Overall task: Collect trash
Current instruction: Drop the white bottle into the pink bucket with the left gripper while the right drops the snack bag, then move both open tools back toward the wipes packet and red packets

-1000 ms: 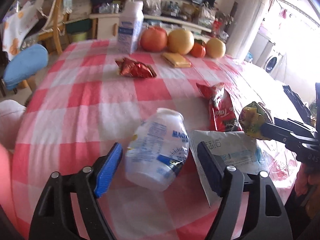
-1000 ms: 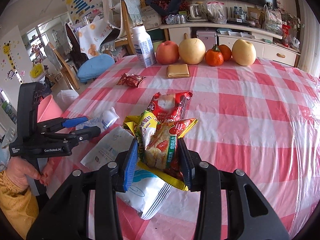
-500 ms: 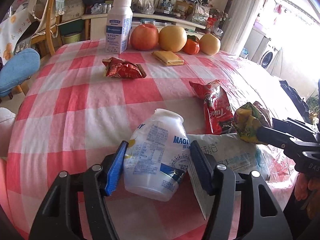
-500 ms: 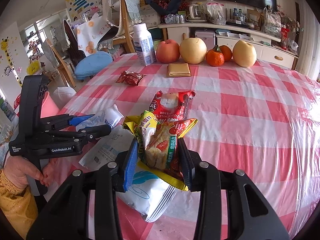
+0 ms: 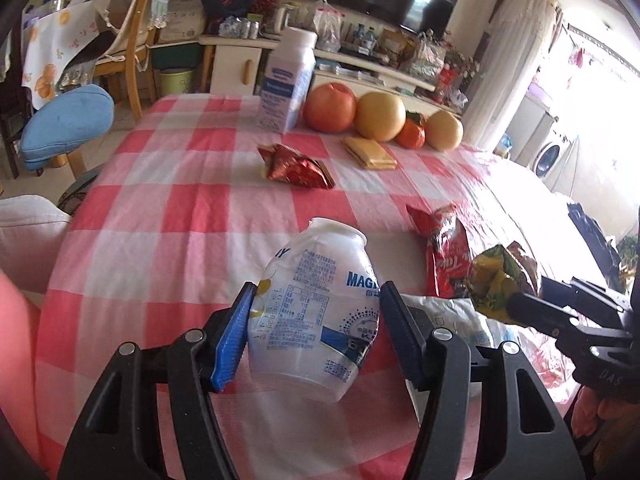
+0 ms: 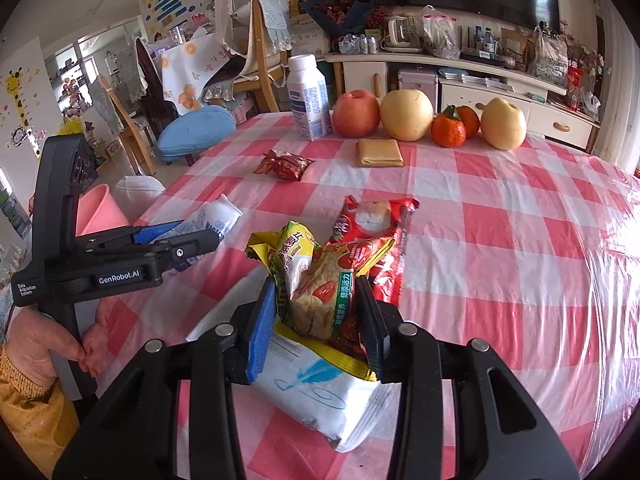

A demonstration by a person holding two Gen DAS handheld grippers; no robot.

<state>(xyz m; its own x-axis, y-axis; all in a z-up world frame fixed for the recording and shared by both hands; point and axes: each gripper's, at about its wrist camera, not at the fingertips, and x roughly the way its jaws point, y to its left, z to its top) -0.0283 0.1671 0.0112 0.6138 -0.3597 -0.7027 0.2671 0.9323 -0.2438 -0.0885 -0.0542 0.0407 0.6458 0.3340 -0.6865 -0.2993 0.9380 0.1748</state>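
My left gripper (image 5: pixel 318 290) is shut on a crumpled white plastic bottle (image 5: pixel 320 256), its blue pads pressing both sides and holding it tilted just above the checked tablecloth (image 5: pixel 168 216). From the right wrist view the same bottle (image 6: pixel 222 216) pokes out of the left gripper (image 6: pixel 192 236). My right gripper (image 6: pixel 316 284) is shut on a yellow snack wrapper (image 6: pixel 304 256), held above a white bag (image 6: pixel 316 392). A red wrapper (image 6: pixel 374 224) lies flat just beyond it. A small red foil packet (image 5: pixel 296 166) lies farther up the table.
An upright milk bottle (image 5: pixel 286 88), a row of fruit (image 5: pixel 376 116) and a flat yellow packet (image 5: pixel 370 152) stand at the table's far edge. A pink bin (image 6: pixel 96 212) sits beside the table on the left, near a blue chair cushion (image 6: pixel 196 130).
The left jaws closed onto the white bottle, which had lain loose between them, and raised it a little. The right gripper kept its hold on the yellow wrapper and shifted slightly.
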